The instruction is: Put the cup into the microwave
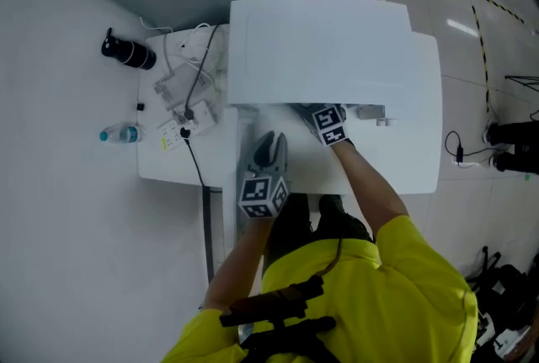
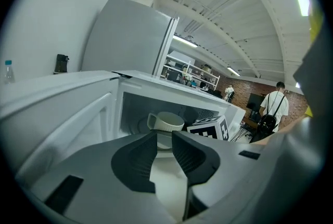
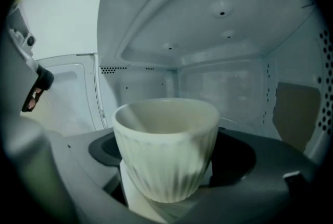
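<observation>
Cup (image 3: 165, 134) gripped upright by right gripper (image 3: 171, 158) inside microwave (image 1: 320, 50), ready to set down; left gripper (image 2: 164, 137) waits outside, jaws slightly apart, empty.

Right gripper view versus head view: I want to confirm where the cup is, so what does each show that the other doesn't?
Only the right gripper view: the ribbed cup, upright inside the cavity, and the inner walls.
Only the head view: the left tongs in front of the microwave, a black bottle, a water bottle and cables on the table, and the person's yellow shirt.
Both: the microwave and the right tongs reaching into it; their own view shows them holding the cup.
</observation>
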### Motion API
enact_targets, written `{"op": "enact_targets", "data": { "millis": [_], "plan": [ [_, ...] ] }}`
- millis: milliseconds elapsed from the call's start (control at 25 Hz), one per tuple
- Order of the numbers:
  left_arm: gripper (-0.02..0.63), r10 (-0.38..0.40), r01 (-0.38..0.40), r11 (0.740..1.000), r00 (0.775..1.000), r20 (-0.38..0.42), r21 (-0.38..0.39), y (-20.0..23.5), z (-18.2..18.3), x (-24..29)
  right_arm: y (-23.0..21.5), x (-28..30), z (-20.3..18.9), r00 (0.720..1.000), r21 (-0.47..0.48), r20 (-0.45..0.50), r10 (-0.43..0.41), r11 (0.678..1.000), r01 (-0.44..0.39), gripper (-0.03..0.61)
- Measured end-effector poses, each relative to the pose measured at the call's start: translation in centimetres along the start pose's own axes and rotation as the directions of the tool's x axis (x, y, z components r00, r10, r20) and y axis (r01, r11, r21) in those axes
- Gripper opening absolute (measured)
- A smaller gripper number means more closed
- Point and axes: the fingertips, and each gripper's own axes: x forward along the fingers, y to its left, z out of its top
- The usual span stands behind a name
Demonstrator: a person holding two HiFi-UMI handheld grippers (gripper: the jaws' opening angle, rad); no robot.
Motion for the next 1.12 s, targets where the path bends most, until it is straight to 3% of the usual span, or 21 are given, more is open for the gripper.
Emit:
{"op": "enact_targets", "data": {
  "millis": [80, 160, 200, 360, 440, 520, 560, 640, 680, 760, 840, 1120],
  "plan": [
    [0.081, -0.007, 0.007, 1.0, 1.0, -0.007, 0.005, -0.1, -0.1, 0.4, 0.0, -0.6, 0.0, 1.0, 0.004, -0.001, -0.005, 1.0, 0.005, 0.532],
    [0.081, -0.017, 0.017, 1.0, 1.0, -0.011, 0.012, -0.3, -0.1, 0.5, 0.4, -2.1, -0.6, 1.0, 0.043, -0.023, 0.01, 0.999, -0.009, 0.532],
    [0.081, -0.023, 0.024, 1.0, 1.0, -0.013, 0.014, -0.5, -0.1, 0.3, 0.9, -3.2, -1.1, 0.999, 0.073, -0.039, 0.026, 0.997, -0.024, 0.585],
    [0.081, -0.056, 0.056, 0.998, 0.998, -0.023, 0.014, -1.6, 0.4, -1.7, 4.4, -10.3, -1.7, 0.992, 0.185, -0.067, 0.106, 0.978, -0.092, 0.584],
    [0.081, -0.071, 0.071, 0.997, 0.997, -0.021, 0.016, -2.5, 1.1, -3.2, 5.7, -14.7, 0.2, 0.993, 0.203, -0.036, 0.114, 0.974, -0.104, 0.488],
    [0.081, -0.085, 0.086, 0.996, 0.996, -0.008, 0.021, -3.4, 2.2, -4.8, 6.2, -19.1, 3.2, 0.995, 0.201, 0.007, 0.096, 0.975, -0.095, 0.452],
    [0.081, -0.095, 0.095, 0.995, 0.995, 0.004, 0.023, -3.9, 2.9, -5.6, 6.2, -21.1, 5.0, 0.996, 0.195, 0.032, 0.08, 0.977, -0.084, 0.375],
    [0.081, -0.115, 0.115, 0.993, 0.993, 0.031, 0.025, -4.9, 4.6, -7.1, 5.8, -24.6, 8.5, 0.996, 0.172, 0.083, 0.036, 0.984, -0.05, 0.312],
    [0.081, -0.125, 0.124, 0.992, 0.991, 0.044, 0.025, -5.4, 5.5, -7.8, 5.5, -26.1, 10.1, 0.994, 0.165, 0.109, 0.014, 0.986, -0.032, 0.228],
    [0.081, -0.148, 0.147, 0.989, 0.986, 0.072, 0.02, -6.4, 7.0, -8.9, 4.7, -28.7, 13.0, 0.985, 0.177, 0.169, -0.032, 0.984, 0.002, 0.18],
    [0.081, -0.172, 0.172, 0.985, 0.98, 0.096, 0.01, -7.3, 8.2, -9.8, 3.9, -30.7, 15.0, 0.974, 0.194, 0.214, -0.077, 0.98, 0.034, 0.026],
    [0.08, -0.24, 0.246, 0.969, 0.96, 0.143, -0.027, -10.0, 10.4, -11.2, 3.6, -33.9, 17.2, 0.957, 0.204, 0.256, -0.139, 0.975, 0.087, 0.003]
  ]
}}
